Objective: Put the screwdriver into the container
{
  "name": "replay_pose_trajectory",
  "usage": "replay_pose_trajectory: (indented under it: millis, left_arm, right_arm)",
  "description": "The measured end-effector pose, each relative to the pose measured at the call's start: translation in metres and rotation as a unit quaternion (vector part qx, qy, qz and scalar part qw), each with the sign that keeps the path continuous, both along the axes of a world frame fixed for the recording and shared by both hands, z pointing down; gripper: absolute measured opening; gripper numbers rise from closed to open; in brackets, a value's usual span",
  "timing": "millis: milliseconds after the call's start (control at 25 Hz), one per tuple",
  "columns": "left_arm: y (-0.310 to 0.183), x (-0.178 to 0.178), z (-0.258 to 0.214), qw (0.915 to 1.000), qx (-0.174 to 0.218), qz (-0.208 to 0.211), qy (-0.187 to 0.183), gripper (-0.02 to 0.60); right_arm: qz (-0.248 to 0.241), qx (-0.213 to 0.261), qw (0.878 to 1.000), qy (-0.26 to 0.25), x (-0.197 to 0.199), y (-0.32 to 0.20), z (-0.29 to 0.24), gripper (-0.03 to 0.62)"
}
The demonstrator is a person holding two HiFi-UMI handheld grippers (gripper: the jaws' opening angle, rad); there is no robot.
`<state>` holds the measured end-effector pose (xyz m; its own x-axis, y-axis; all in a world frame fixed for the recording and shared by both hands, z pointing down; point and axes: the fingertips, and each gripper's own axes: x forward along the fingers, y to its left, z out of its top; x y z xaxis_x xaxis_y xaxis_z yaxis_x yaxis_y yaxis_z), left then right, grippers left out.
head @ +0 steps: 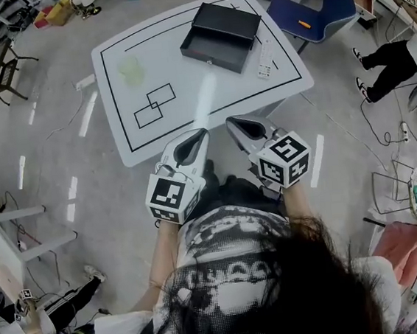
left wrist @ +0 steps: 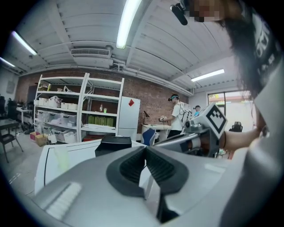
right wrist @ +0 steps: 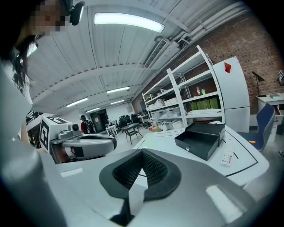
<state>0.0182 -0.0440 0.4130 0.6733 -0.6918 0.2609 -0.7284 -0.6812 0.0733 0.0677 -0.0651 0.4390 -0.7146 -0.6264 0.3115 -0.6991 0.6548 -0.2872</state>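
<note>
The black open container (head: 220, 35) stands at the far right of the white table (head: 189, 120); it also shows in the left gripper view (left wrist: 113, 144) and the right gripper view (right wrist: 202, 137). I see no screwdriver that I can name for sure; a small orange object (head: 304, 23) lies on the blue chair (head: 322, 11). My left gripper (head: 199, 134) (left wrist: 145, 148) and right gripper (head: 233, 121) (right wrist: 142, 151) hover side by side at the table's near edge. Both are shut, with nothing between the pads.
A pale green cup (head: 130, 71) stands at the table's far left, and a white remote (head: 264, 59) lies beside the container. Shelves, desks and other people stand around the room. A person's legs (head: 386, 62) reach in at the right.
</note>
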Motion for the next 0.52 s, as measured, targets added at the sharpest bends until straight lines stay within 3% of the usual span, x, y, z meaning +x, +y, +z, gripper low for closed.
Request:
replay_pose_trajectory:
  millis: [520]
  left_arm:
    - [0.025,0.025,0.006,0.9998,0.001,-0.020,-0.007,0.000]
  right_arm:
    - [-0.021,0.001,1.000,-0.003,0.024,0.023,0.006,-0.003]
